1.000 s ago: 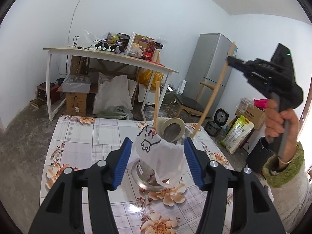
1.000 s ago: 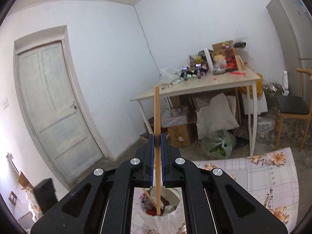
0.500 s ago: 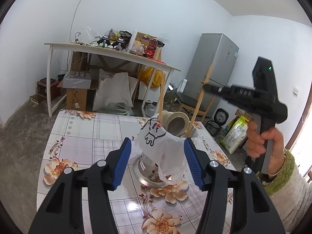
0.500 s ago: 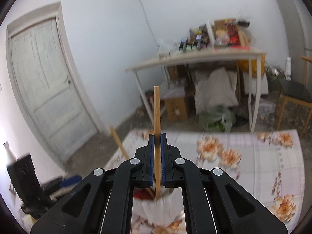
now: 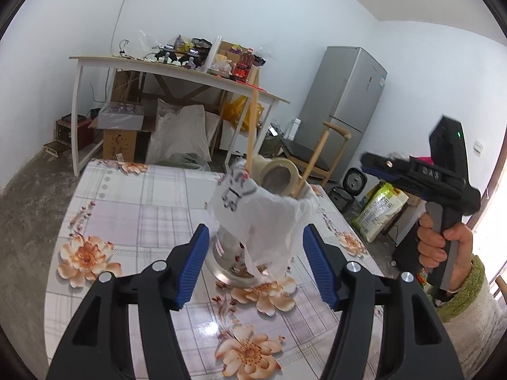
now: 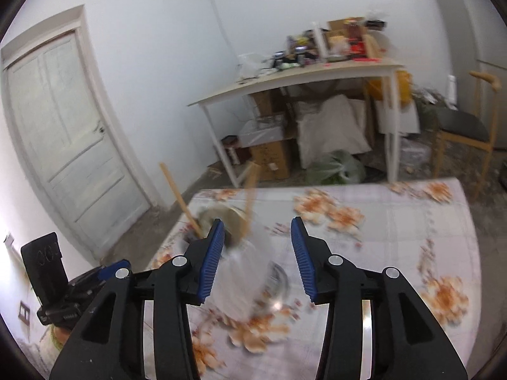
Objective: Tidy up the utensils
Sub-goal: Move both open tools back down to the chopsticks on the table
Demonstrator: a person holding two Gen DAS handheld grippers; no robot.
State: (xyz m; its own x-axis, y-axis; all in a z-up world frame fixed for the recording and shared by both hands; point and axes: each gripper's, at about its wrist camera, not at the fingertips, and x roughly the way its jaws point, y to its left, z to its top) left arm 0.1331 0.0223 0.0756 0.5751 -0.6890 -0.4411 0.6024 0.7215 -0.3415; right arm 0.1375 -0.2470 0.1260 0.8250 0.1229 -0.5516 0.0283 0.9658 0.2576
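Note:
A steel utensil holder (image 5: 231, 253) wrapped in a white plastic bag (image 5: 263, 212) stands on the floral table (image 5: 133, 221). Two wooden chopsticks (image 5: 252, 136) (image 5: 312, 161) and a ladle (image 5: 279, 177) stick up out of it. My left gripper (image 5: 255, 262) is open, its blue pads on either side of the holder without touching. My right gripper (image 6: 255, 253) is open and empty above the holder (image 6: 253, 266), which is blurred; it also shows at the right of the left wrist view (image 5: 412, 174).
A cluttered white desk (image 5: 177, 69) with boxes and bags under it stands behind the table. A silver fridge (image 5: 345, 101) and a wooden chair (image 5: 317, 155) are at the right. A white door (image 6: 66, 139) is at the left.
My right gripper has opened and let go of the chopstick, which now stands in the holder. The right gripper has drawn back to the right and lower. The left gripper has stayed around the holder.

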